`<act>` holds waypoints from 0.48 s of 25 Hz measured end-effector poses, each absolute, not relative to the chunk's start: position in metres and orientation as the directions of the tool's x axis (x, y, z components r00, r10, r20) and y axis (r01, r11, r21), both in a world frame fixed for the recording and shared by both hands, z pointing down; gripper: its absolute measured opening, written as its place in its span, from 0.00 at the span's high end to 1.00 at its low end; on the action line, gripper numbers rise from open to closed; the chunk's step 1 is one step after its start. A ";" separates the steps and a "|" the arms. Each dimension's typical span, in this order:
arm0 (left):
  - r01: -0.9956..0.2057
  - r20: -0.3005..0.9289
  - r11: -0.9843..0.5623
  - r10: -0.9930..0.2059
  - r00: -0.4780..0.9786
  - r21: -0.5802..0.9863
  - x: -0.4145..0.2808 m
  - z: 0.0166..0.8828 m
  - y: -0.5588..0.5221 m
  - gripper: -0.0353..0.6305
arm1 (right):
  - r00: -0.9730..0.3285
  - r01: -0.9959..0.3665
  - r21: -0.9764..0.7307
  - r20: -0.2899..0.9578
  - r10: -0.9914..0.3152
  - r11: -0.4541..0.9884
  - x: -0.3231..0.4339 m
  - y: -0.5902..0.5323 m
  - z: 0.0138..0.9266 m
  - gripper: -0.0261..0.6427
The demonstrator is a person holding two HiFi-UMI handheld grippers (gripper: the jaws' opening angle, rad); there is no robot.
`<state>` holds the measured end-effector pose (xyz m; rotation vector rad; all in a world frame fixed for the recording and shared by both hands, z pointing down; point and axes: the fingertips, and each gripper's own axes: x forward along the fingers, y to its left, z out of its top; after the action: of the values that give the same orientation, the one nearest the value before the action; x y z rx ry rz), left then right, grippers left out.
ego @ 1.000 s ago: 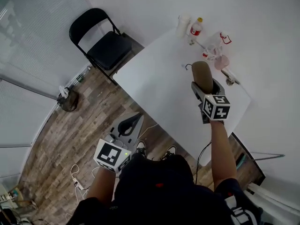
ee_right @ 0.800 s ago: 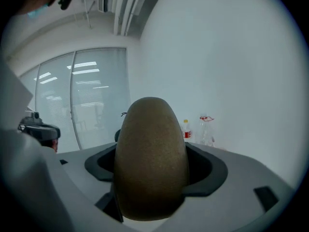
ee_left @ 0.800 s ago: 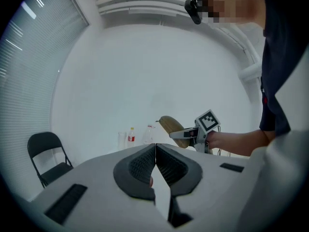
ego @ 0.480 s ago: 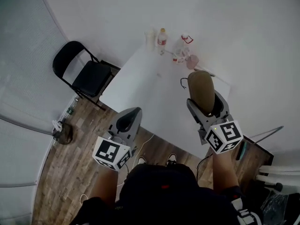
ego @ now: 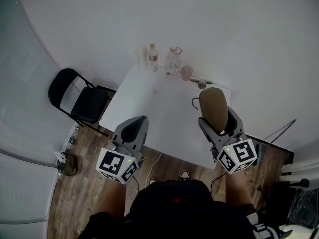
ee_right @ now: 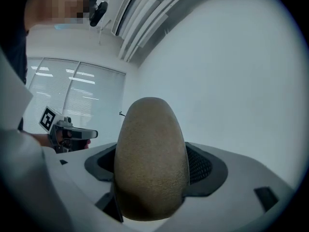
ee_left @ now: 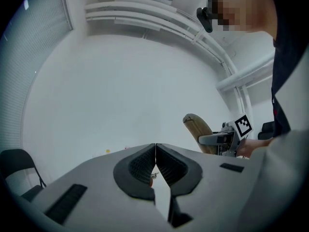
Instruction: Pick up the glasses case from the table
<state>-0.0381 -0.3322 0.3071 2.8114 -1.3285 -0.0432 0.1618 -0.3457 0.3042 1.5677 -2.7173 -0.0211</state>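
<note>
Near: left gripper (ee_left: 155, 164), jaws shut together w/ nothing between, as seen in left gripper view only. Right gripper (ee_right: 150, 178) is clamped on tan glasses case (ee_right: 150, 158), held upright. Head view alone: case is held clear of white table (ego: 159, 108); bottles (ego: 153, 56) are grouped at far edge.

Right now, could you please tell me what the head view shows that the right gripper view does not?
Only the head view shows the white table, the black folding chair and the bottles at its far edge. Only the right gripper view shows the window blinds and a ceiling air unit. Both show the brown glasses case clamped in the right gripper, and the left gripper.
</note>
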 end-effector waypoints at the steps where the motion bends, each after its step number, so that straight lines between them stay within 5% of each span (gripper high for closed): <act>1: -0.769 -0.011 -0.639 -0.769 0.639 0.039 -0.035 0.306 -0.333 0.91 | -0.500 -0.866 0.012 -0.004 -0.866 0.500 0.164 -0.345 0.304 0.37; 12: -0.769 -0.009 -0.637 -0.770 0.638 0.049 -0.029 0.308 -0.339 0.91 | -0.526 -0.850 0.011 0.016 -0.850 0.526 0.156 -0.354 0.309 0.37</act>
<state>-0.0294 -0.3393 0.3078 2.8056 -1.3196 -0.0459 0.1558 -0.3537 0.3090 1.5195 -2.7281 -0.0031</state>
